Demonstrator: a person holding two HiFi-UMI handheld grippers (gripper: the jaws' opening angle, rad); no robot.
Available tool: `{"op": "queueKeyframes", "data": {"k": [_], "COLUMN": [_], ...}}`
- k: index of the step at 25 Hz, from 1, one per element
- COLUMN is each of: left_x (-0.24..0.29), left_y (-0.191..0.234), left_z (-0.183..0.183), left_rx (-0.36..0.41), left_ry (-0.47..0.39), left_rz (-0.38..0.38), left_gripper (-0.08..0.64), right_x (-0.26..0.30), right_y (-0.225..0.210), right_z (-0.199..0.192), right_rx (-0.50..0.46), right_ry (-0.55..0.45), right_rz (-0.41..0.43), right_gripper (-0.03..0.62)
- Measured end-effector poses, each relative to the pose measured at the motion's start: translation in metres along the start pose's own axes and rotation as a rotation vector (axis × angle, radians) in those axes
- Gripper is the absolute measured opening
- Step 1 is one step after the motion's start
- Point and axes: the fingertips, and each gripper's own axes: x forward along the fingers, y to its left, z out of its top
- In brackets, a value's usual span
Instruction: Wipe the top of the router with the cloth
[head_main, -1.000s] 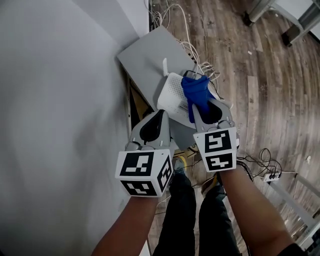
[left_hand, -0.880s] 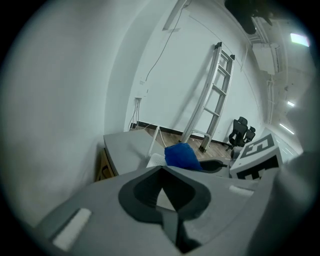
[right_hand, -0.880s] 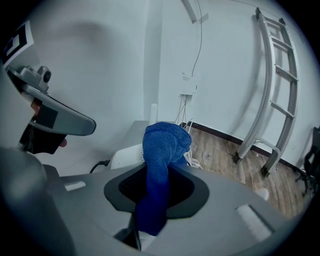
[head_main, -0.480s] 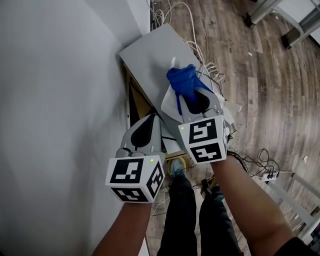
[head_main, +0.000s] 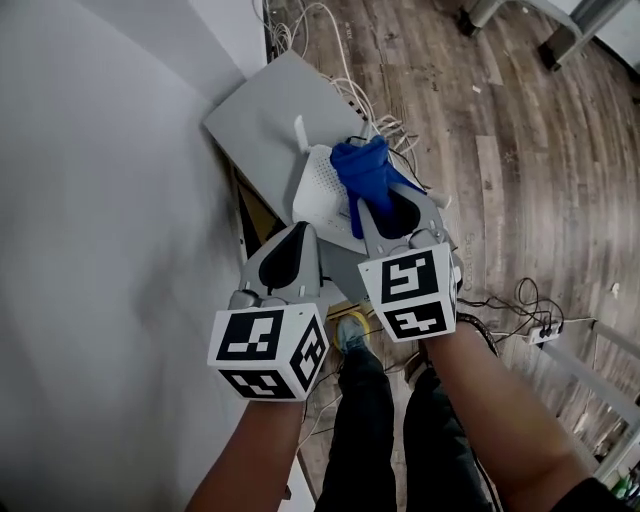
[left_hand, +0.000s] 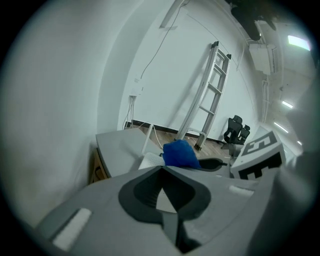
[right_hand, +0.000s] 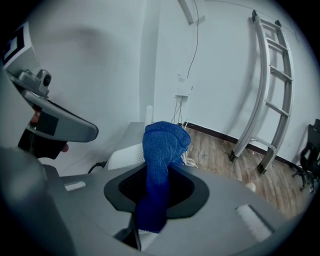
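Wiping seemingly underway: right gripper (head_main: 372, 207) clenched on blue cloth (head_main: 362, 172), bunched over white router (head_main: 318, 192) on grey cabinet (head_main: 258, 122) by wall (head_main: 100, 200); left gripper (left_hand: 162, 168) pinched together, empty, hanging beside. Next calls for sweeping cloth across bare top

White wall (head_main: 110, 200) fills left of the head view. Grey flat panel (head_main: 255, 125) upper centre, tilted, against the wall; brown board edge (head_main: 252, 215) under it. White cables (head_main: 335, 55) bunched at top centre, trailing over wood floor (head_main: 520, 170). Metal frame legs (head_main: 560, 35) top right corner. White power strip (head_main: 545, 335) with black leads at right edge. Dark trousers (head_main: 365, 430) and a shoe (head_main: 352, 332) bottom centre. Left gripper view: ladder (left_hand: 207, 95) leaning on the wall centre-right, black office chair (left_hand: 237, 131) right of it, small wall box (left_hand: 136, 90) with a cable, centre-left.
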Motion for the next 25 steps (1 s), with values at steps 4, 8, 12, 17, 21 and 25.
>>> {"op": "queueKeyframes", "data": {"k": [4, 8, 12, 17, 21, 25], "left_x": [0.01, 0.014, 0.015, 0.02, 0.027, 0.032], "left_y": [-0.024, -0.043, -0.057, -0.08, -0.104, -0.127], "left_z": [-0.003, -0.005, -0.01, -0.023, -0.028, -0.023], "left_rx": [0.021, 0.041, 0.052, 0.059, 0.062, 0.08], "left_ry": [0.013, 0.016, 0.021, 0.04, 0.049, 0.056], "left_rz": [-0.036, -0.054, -0.054, -0.06, -0.077, -0.097], "left_gripper": [0.0, 0.0, 0.0, 0.0, 0.0, 0.0], "right_x": [-0.019, -0.038, -0.053, -0.068, -0.078, -0.091], "right_y": [-0.003, -0.006, -0.018, -0.043, -0.063, -0.085], "right_z": [-0.023, -0.045, -0.062, -0.084, -0.095, -0.097], "right_rx": [0.003, 0.021, 0.037, 0.046, 0.044, 0.067], "right_ry": [0.013, 0.024, 0.028, 0.04, 0.048, 0.05], "right_rz": [0.007, 0.012, 0.005, -0.011, -0.022, -0.045], "right_gripper": [0.114, 0.114, 0.114, 0.114, 0.114, 0.112]}}
